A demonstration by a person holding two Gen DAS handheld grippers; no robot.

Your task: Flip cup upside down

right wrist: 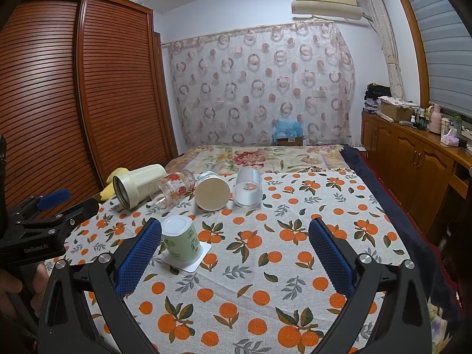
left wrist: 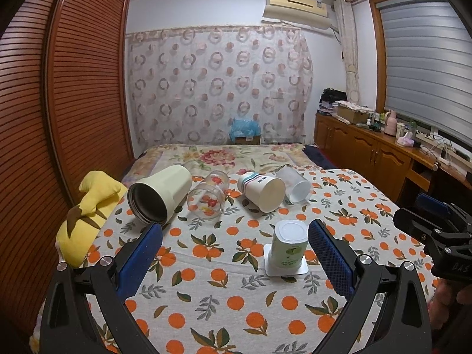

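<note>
Looks like the flip is pretty much done: the green yogurt cup (left wrist: 287,243) is already standing upside down on its wide square rim, base up, on the near part of the orange-print sheet (left wrist: 206,289), nothing touching it. Can't tell what's inside it. Both tools are spread wide and empty: left gripper (left wrist: 236,253) and right gripper (right wrist: 236,253) hang over the sheet. Farther back, four more lie on their sides in a row: cream tumbler (left wrist: 160,193), floral glass (left wrist: 208,196), striped paper cup (left wrist: 261,190), clear plastic cup (left wrist: 295,187). All four look empty.
</note>
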